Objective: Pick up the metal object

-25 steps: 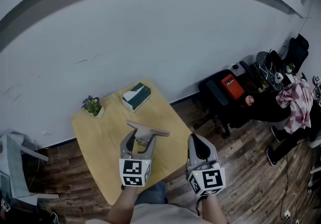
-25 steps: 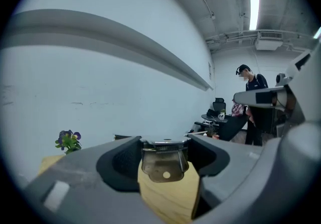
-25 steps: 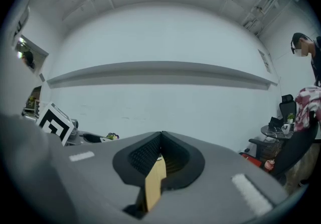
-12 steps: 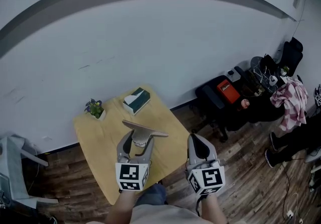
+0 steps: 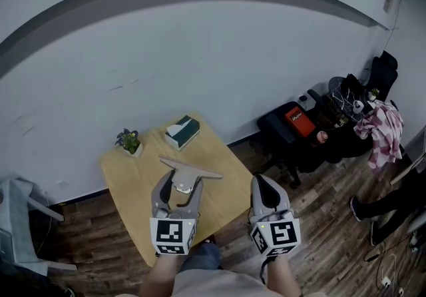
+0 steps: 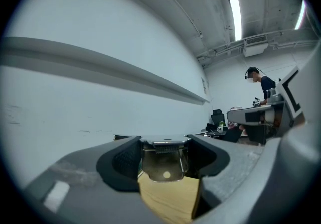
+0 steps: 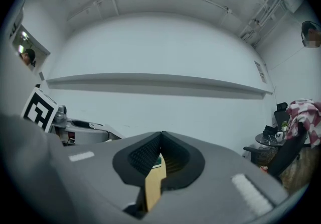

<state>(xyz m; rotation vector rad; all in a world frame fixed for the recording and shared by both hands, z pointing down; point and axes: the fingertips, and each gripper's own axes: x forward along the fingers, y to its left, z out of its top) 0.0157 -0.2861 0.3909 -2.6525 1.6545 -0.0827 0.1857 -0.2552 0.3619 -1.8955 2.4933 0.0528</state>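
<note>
Now the left gripper point(image 5: 178, 186) squeezes the metal object point(image 5: 193, 172), higher off the table point(image 5: 126, 182) than before, so it looks picked up. The right gripper point(image 5: 264, 186), at its 3 o'clock, is closed and empty.

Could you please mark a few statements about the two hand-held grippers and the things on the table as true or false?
1. The left hand-held gripper is closed on the metal object. True.
2. The right hand-held gripper has its jaws spread wide. False: its jaws are together, with nothing between them.
3. The tissue box lies on the wooden floor. False: it lies on the yellow table, near the corner by the wall.
4. A small potted plant stands on the table, to the left of the tissue box in the head view. True.
</note>
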